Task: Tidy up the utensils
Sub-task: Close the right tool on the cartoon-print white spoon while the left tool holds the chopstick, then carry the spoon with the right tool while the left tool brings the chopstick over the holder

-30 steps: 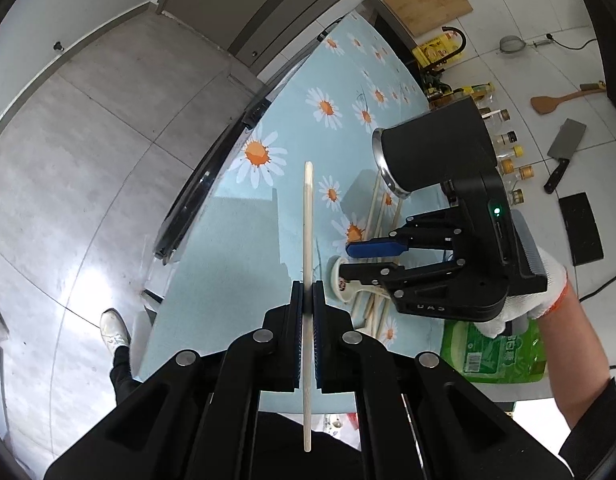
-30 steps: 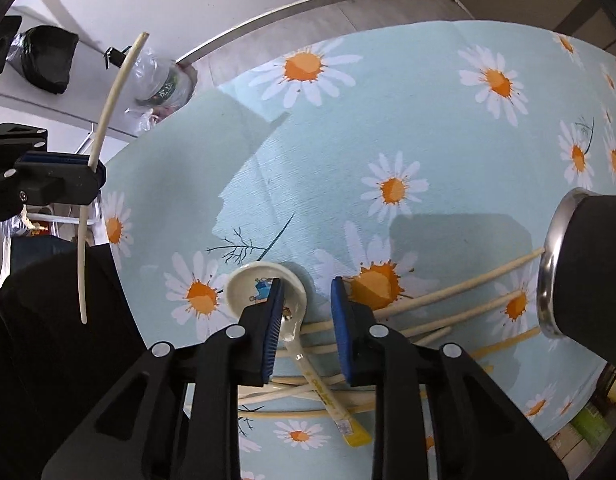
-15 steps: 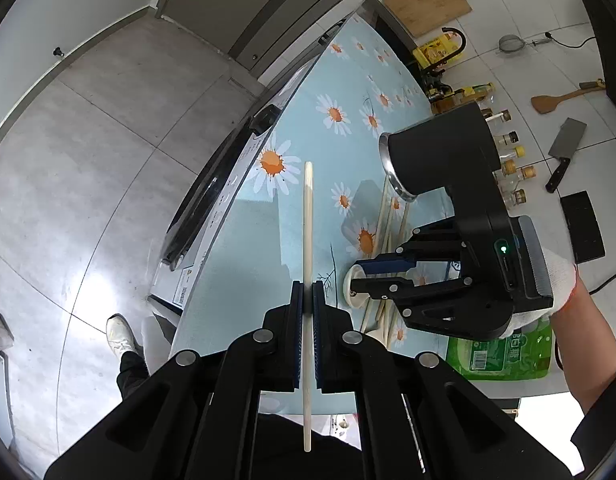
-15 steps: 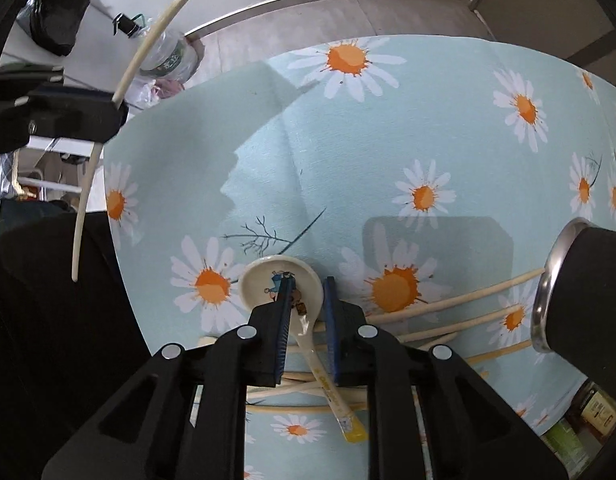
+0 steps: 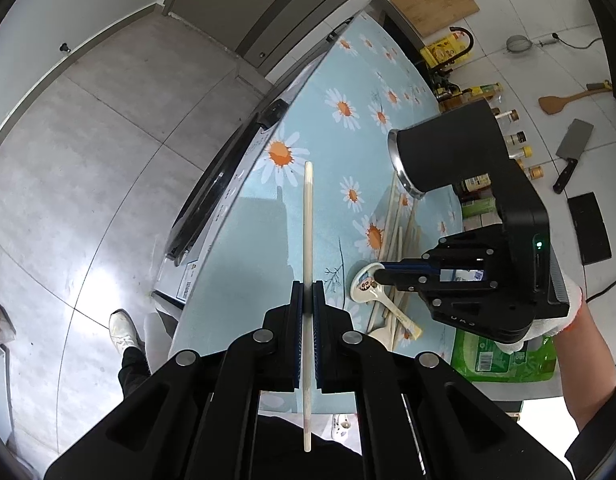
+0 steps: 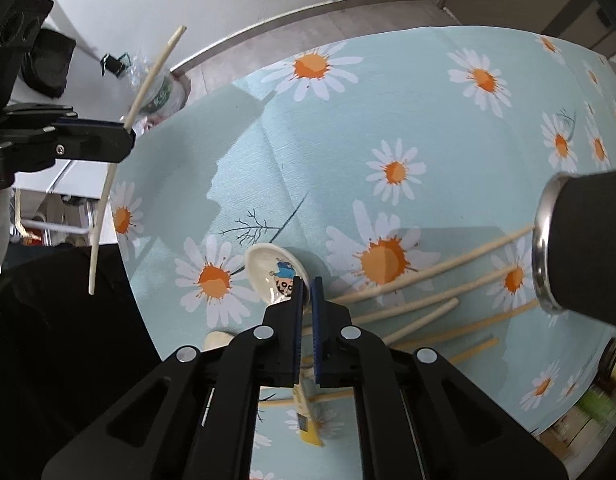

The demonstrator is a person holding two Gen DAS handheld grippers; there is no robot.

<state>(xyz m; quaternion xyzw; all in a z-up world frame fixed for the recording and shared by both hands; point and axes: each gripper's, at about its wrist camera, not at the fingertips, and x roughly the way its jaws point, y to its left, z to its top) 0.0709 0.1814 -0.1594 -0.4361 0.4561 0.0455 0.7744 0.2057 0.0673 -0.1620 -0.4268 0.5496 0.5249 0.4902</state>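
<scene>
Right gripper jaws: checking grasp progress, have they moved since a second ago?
Yes. The right gripper jaws have closed inward onto the ceramic spoon, which lies in the same place beside the orange daisy.

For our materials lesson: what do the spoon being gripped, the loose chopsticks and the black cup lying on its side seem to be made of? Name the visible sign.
Spoon: probably glazed ceramic; glossy cream surface, printed cartoon.
Chopsticks: likely bamboo or wood; matte pale tan, though plastic is possible.
Black cup: matte black body with a shiny metal rim, likely steel; the coating is unclear.
</scene>
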